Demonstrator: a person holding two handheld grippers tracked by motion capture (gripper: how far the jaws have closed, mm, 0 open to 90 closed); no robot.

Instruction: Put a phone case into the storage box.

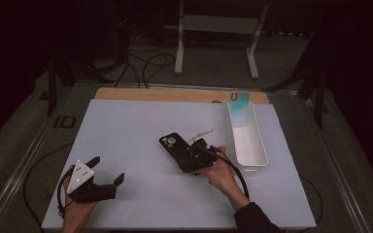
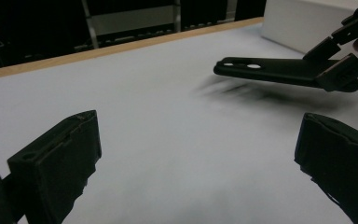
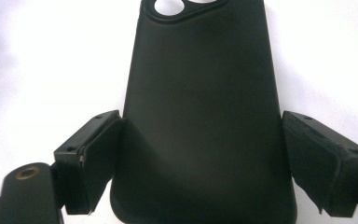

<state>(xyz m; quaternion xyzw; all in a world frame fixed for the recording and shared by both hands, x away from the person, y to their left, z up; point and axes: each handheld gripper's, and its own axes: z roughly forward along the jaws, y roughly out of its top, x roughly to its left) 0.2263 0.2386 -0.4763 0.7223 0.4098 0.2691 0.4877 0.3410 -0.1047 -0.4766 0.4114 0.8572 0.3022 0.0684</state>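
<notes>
We hold the black phone case (image 1: 176,150) in our right gripper (image 1: 201,156), its two pads pressed against the case's long edges. The case hangs clear of the white mat (image 1: 126,136), casting a shadow on it, just beside the white bin (image 1: 260,145), on the side of the bin facing our left gripper (image 1: 108,171). That left gripper rests well apart from the bin, toward the mat's near corner, its jaws spread wide with nothing between them. A teal phone case (image 1: 239,104) leans at the bin's far end.
</notes>
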